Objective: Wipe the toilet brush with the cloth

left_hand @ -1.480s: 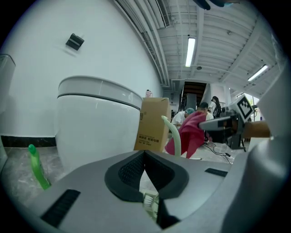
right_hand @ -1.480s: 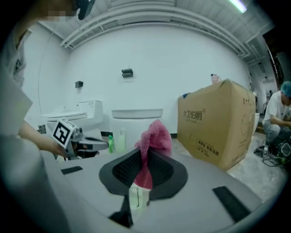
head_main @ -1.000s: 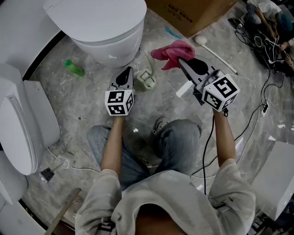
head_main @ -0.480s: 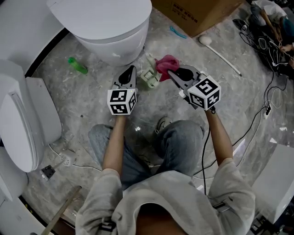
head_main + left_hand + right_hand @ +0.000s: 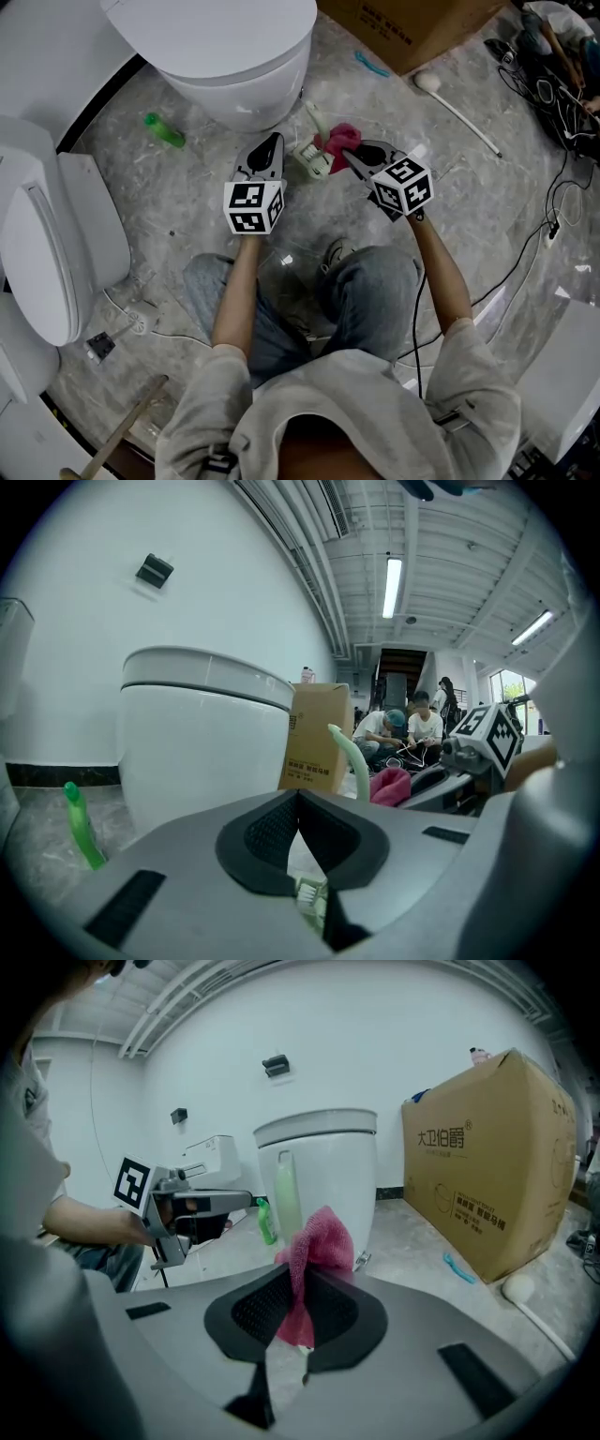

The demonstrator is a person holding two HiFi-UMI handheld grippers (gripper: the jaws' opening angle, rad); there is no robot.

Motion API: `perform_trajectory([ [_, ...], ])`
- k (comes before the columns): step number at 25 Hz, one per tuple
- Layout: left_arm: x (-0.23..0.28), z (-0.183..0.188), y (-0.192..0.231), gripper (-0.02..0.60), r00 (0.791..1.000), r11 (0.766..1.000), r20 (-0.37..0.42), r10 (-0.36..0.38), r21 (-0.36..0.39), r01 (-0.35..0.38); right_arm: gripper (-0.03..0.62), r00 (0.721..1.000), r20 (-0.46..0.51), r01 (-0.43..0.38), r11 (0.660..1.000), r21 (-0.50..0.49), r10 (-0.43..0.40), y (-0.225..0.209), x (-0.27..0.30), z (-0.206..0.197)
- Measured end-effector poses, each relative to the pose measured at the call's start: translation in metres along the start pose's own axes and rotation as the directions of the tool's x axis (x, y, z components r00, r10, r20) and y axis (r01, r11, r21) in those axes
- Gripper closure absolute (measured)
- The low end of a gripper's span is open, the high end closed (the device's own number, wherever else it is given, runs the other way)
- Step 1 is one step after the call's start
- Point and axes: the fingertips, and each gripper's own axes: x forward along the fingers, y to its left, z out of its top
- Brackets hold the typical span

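Swung leftward with right gripper, forearm outstretched, jaws pinching pink cloth.
Holds cloth just beside toilet brush by toilet; left gripper closed, empty, alongside.

Floor: grey marbled tile, scuffed. Directly on it:
- toilet, far centre
- second toilet, left edge
- green bottle on its side, between the two, near the far toilet's base
- cardboard box, far right
- small teal item just beside the box
- white long-handled tool, round head toward the box
- black cables, right
- white cable with plug, near left
- wooden stick, near left corner
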Motion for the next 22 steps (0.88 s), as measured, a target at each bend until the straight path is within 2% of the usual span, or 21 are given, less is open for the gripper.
perform_trajectory([
  [16,-0.002,-0.004,0.006,0.561,1.000,1.000,-0.011,0.012,-0.003,-0.012,0.537,0.990,-0.137,-0.007,0.999,0.051,0.014,-0.006,0.047,-0.064],
  [22,0.000,-0.005,0.002,0.561,1.000,1.000,-0.006,-0.002,-0.014,0.002,0.537,0.993,-0.117,0.022,0.999,0.047,-0.016,-0.013,0.033,-0.058],
])
